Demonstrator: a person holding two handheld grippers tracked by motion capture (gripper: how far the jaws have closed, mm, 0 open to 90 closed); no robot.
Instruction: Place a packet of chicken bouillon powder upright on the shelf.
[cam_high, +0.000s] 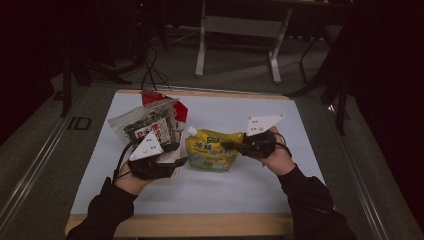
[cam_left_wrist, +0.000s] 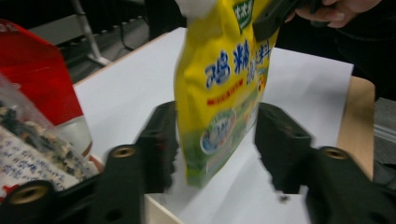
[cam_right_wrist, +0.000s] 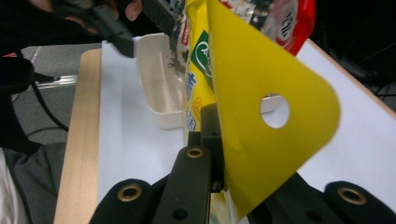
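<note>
Right tongs (cam_right_wrist: 219, 186) clench the yellow pouch (cam_left_wrist: 219, 93), which hangs between the released left tongs (cam_left_wrist: 215, 149).

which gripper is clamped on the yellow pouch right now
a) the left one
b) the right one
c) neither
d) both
b: the right gripper has its jaws shut on the top edge of the yellow pouch, while the left gripper has the pouch between open jaws, pads apart from it.

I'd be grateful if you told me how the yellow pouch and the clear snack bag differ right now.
The yellow pouch is opaque with a white spout; the clear snack bag shows its dark contents. The pouch's edge is clamped in the right hand-held gripper; the bag rests beyond the left hand-held gripper. Both carry printed labels.
</note>
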